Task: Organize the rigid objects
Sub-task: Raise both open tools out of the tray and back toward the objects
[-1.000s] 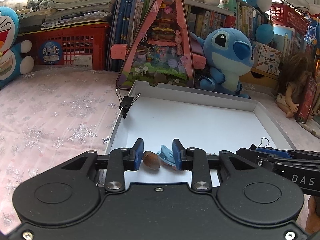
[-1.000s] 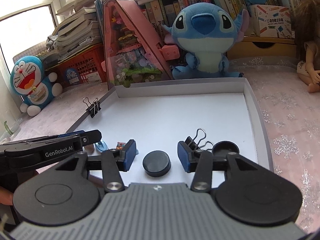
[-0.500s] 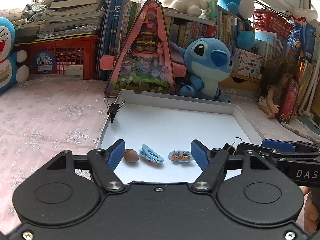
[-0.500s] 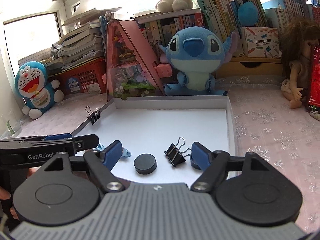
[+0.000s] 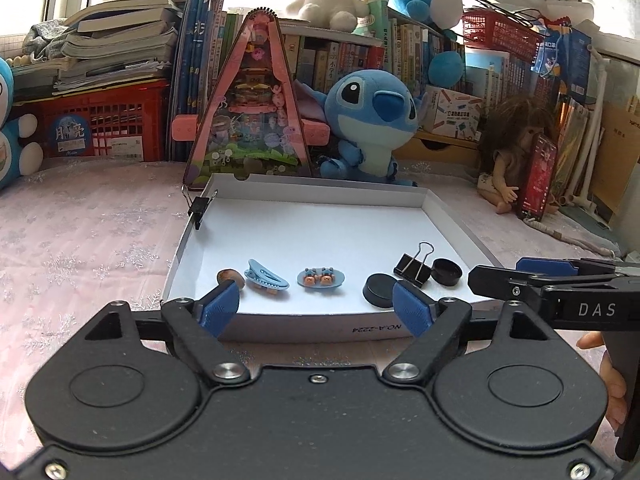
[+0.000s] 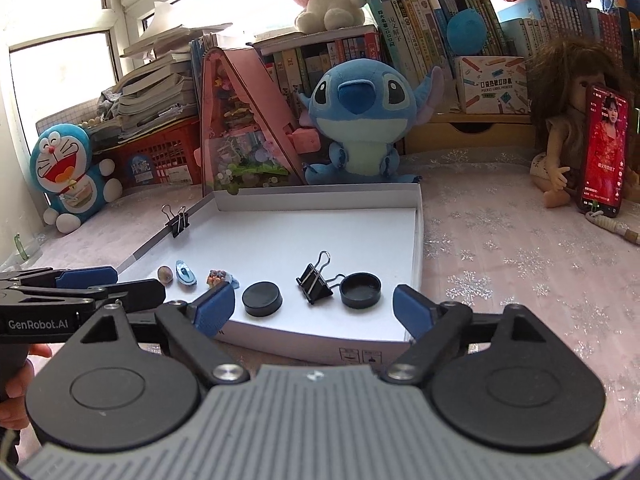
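Note:
A white shallow box lid (image 5: 456, 220) (image 6: 419, 224) holds a row of small things near its front edge. From the left: a brown nut (image 5: 230, 276) (image 6: 164, 273), a blue hair clip (image 5: 266, 280) (image 6: 186, 273), a blue clip with two small figures (image 5: 321, 277) (image 6: 219, 277), a black round cap (image 5: 378, 291) (image 6: 262, 299), a black binder clip (image 5: 412, 266) (image 6: 314, 280) and an upturned black lid (image 5: 446, 272) (image 6: 360, 289). My left gripper (image 5: 316, 308) and right gripper (image 6: 314, 306) hover at the box's front edge, jaws opening, nothing between them.
Another binder clip (image 5: 199, 206) (image 6: 178, 220) is clamped on the lid's left wall. Behind stand a pink triangular toy house (image 5: 250, 120), a blue plush (image 5: 372, 120), red crates, books, a doll (image 6: 568, 128) with a phone (image 6: 604, 148). Pink snowflake cloth covers the surface.
Both grippers pulled back from the box and rose a little while their jaws spread wide. The left let go of the blue hair clip; the black cap lies free before the right.

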